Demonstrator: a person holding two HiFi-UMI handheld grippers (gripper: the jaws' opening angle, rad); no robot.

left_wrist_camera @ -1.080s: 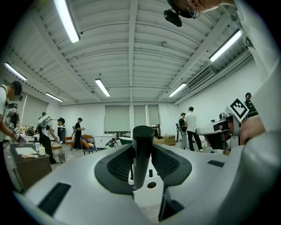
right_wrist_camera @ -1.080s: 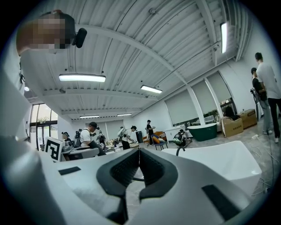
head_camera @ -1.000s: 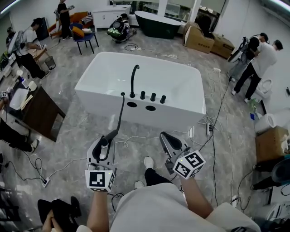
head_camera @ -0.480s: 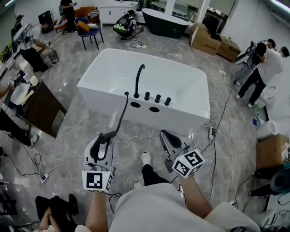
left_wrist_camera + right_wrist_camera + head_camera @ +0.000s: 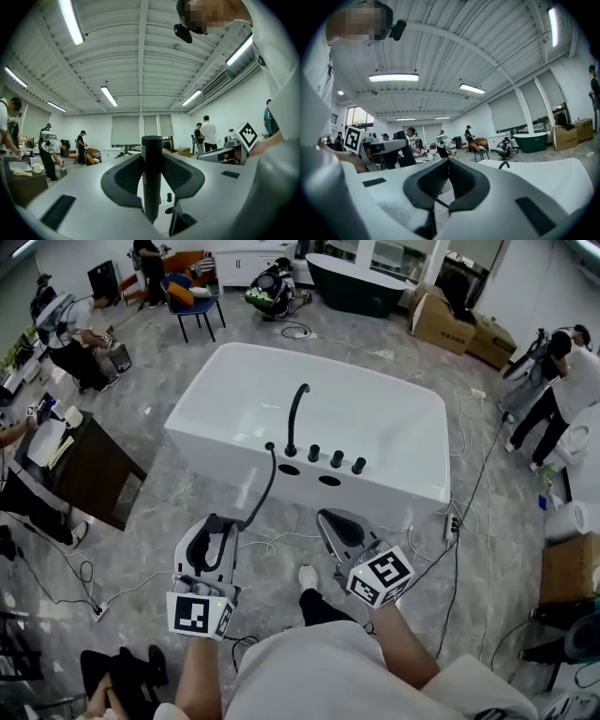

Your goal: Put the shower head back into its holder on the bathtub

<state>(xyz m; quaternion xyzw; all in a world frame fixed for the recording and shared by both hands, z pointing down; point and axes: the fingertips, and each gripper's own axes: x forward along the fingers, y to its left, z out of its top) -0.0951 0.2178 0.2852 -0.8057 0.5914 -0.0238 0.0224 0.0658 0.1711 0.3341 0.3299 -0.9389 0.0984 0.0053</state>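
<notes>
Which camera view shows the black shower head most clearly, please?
The head view: the whole shower head shows, from the left gripper up towards the bathtub rim. The left gripper view shows only its handle clamped between the jaws; the right gripper view barely shows it.

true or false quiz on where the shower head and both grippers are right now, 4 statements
1. The left gripper is closed on the black cylindrical shower head handle. True.
2. The shower head sits in its holder on the white rectangular bathtub. False: it is in the left gripper, off the tub, joined to the tub's deck only by its black hose.
3. The right gripper grips that hose. False: its jaws are together on nothing.
4. A black curved spout stands on the tub's near deck, with three black knobs beside it. True.
</notes>
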